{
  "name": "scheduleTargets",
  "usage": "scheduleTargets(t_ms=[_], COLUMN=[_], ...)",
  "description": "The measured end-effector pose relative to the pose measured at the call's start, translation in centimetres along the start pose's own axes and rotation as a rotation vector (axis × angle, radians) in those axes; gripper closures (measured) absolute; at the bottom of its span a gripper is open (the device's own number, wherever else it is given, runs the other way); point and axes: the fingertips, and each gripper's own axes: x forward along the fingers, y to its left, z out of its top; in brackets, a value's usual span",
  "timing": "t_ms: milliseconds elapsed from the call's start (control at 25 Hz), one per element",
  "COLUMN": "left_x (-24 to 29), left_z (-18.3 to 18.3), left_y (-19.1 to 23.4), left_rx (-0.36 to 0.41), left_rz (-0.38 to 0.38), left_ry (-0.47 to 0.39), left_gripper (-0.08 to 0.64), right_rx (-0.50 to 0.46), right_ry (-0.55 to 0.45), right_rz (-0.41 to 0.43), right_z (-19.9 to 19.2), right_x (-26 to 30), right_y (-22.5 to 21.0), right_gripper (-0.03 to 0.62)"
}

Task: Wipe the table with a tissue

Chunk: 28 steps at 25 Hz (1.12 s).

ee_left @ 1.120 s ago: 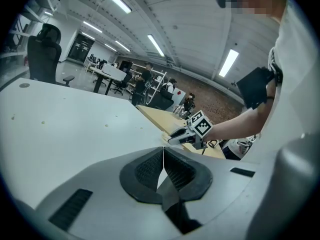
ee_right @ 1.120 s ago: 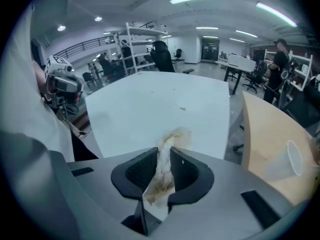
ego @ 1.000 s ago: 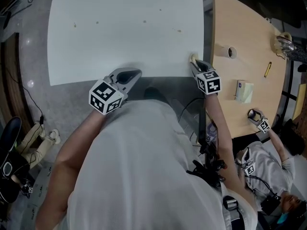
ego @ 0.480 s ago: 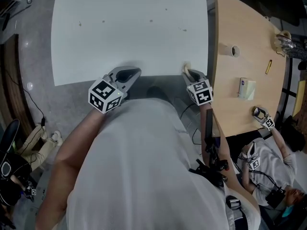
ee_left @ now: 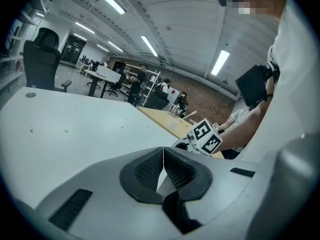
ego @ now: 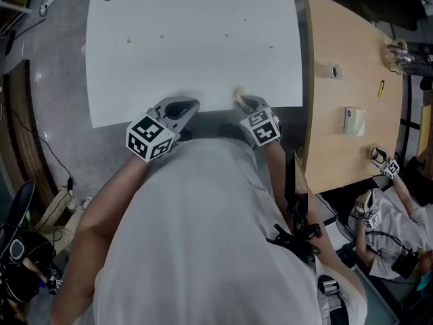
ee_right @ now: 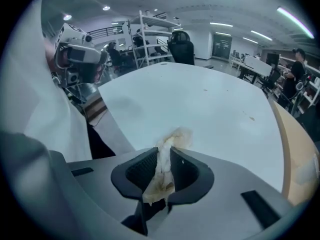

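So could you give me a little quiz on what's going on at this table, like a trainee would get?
1. What is pinched in the right gripper?
A. a sponge
B. a crumpled tissue
C. a pen

2. True or false: the jaws of the left gripper stand wide apart.

3. Fill in the blank: seen from the head view, the crumpled tissue sits at the edge of the white table that is ____ the person (nearest to / farthest from).

Key:
1. B
2. False; they are shut together with nothing between them.
3. nearest to
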Motion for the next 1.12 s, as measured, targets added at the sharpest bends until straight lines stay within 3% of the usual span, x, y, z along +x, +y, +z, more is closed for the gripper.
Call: scheduleTargets(t_ms=[160, 280, 520, 640, 1120], left_x=[-1.8, -2.4, -1.6, -0.5, 5.4], left_z=[0.2, 0.2, 0.6, 1.4, 4.6], left_y=[0.8, 1.6, 2.0, 2.3, 2.6], left_rx=[-0.003, -0.009, -0.019, -0.021, -0.042], left_rz=[0.014, 0.031, 0.048, 0.056, 0.108], left_ry=[-0.017, -0.020, -0.008, -0.006, -0.014], left_gripper=[0.552, 0.552, 0.552, 0.552, 0.552], right_rx=[-0.020, 0.000, 0.185, 0.229, 0.205], right_ry=[-0.068, -0.126, -0.196, -0.209, -0.232], right_rz=[0.088, 0.051, -0.112, -0.156, -0.144], right_z=[2.5, 3.3, 0.6, -0.2, 1.3], right_x=[0.2, -0.4, -4.0, -5.3, -5.7], right_y=[3.7, 3.4, -4.0, -7.6, -16.7], right_gripper=[0.514, 0.512, 0.512, 0.512, 0.512])
